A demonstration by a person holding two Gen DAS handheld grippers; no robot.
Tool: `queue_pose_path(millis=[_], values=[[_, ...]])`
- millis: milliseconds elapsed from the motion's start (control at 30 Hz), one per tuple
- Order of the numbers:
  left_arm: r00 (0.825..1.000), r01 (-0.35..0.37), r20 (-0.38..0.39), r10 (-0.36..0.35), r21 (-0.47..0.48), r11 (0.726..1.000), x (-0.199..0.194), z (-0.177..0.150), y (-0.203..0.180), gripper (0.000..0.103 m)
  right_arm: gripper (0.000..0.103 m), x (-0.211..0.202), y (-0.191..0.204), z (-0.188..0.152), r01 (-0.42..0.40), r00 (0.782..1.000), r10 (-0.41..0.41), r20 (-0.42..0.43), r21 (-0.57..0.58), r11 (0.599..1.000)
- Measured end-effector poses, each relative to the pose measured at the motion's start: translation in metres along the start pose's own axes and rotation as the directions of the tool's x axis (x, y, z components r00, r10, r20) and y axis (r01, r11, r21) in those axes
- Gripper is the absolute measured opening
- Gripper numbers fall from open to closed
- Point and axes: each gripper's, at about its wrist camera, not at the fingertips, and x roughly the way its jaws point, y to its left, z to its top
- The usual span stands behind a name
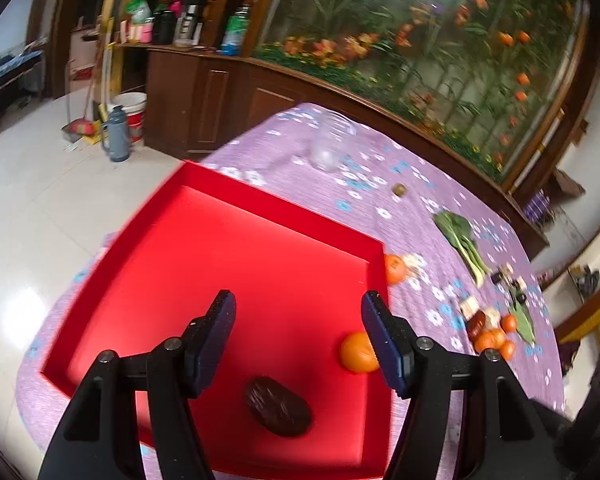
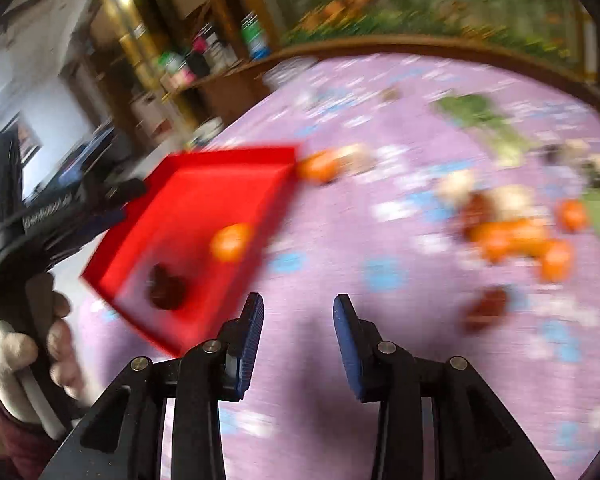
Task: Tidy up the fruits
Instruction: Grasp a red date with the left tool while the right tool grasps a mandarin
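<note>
A red tray (image 1: 228,240) lies on the purple flowered tablecloth and holds an orange mandarin (image 1: 358,352) and a dark red date (image 1: 278,406). My left gripper (image 1: 298,312) hovers open above the tray with nothing between its fingers. In the blurred right wrist view the same tray (image 2: 204,184) sits at left with the mandarin (image 2: 231,242) and the date (image 2: 166,286) inside. My right gripper (image 2: 298,320) stands open over bare cloth, holding nothing. A cluster of mandarins (image 2: 516,240) and dates (image 2: 486,308) lies at right. One more mandarin (image 1: 396,268) rests just outside the tray's right wall.
A leafy green vegetable (image 1: 460,240), a clear glass jar (image 1: 332,144), a small brown fruit (image 1: 399,189) and a pile of mixed snacks and mandarins (image 1: 492,332) lie on the cloth. A gloved hand (image 2: 20,352) holds the left gripper. A wooden cabinet (image 1: 204,104) stands behind the table.
</note>
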Motion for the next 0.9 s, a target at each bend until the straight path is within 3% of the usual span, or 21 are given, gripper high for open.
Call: queue_pose_path(millis=[267,467,600,767,900], values=[[0.988,0.131,-0.105,-0.116,0.151,0.98,0.027,-0.025,-0.082,0.065,0.04,-0.048,-0.105,-0.02,0.205,0.977,-0.211,0.024,0.146,0.968],[0.957,0.246,-0.22,-0.189,0.268,0.932,0.047,-0.056,-0.148,0.064,0.04,-0.048,-0.144,-0.017,0.177,0.982,-0.186,0.03,0.199,0.964],[0.942,0.309,-0.258,-0.215,0.411,0.858,0.052,-0.083,-0.195,0.064,0.043,-0.038,-0.158,-0.008,0.146,0.986,-0.159,0.041,0.221,0.964],[0.939,0.325,-0.276,-0.205,0.519,0.791,0.068,-0.102,-0.226,0.064,0.045,-0.018,-0.168,0.009,0.118,0.991,-0.129,0.032,0.232,0.966],[0.933,0.328,-0.315,-0.175,0.543,0.773,0.093,-0.109,-0.237,0.063,0.045,-0.005,-0.17,0.013,0.125,0.991,-0.13,0.013,0.211,0.969]])
